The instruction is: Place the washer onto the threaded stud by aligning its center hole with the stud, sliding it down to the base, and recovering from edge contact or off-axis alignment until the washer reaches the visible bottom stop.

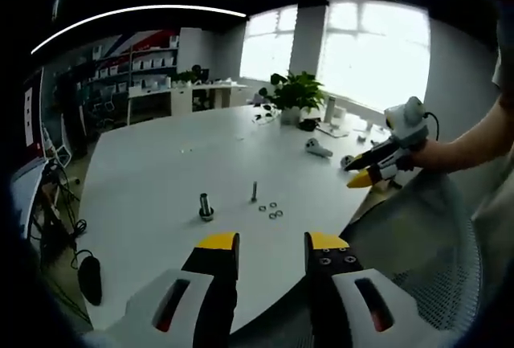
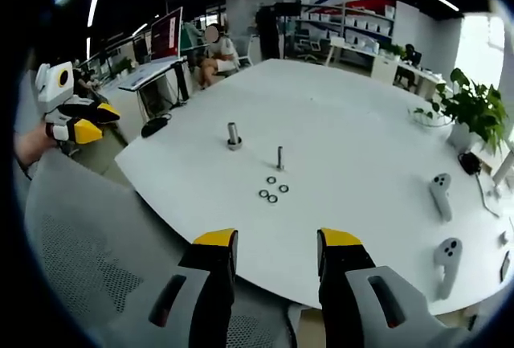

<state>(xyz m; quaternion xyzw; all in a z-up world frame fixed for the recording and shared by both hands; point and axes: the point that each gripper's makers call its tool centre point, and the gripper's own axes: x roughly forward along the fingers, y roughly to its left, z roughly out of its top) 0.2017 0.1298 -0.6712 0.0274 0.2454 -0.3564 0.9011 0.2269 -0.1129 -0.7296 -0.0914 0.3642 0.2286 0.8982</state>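
Washers (image 2: 272,190) lie ahead of empty, wide-open right hand-held gripper (image 2: 277,245), well apart.

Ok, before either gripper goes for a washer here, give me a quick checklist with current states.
1. Left gripper open and empty: ok.
2. Right gripper open and empty: ok.
3. Washers lying loose on the table, reachable from above: ok; exact count cannot tell.
4. Threaded stud upright and bare, no washer on it: ok.
5. Second, thicker post stands apart from the stud, not blocking it: ok.
6. Grippers near the parts: not ok, both hang off the table edge.
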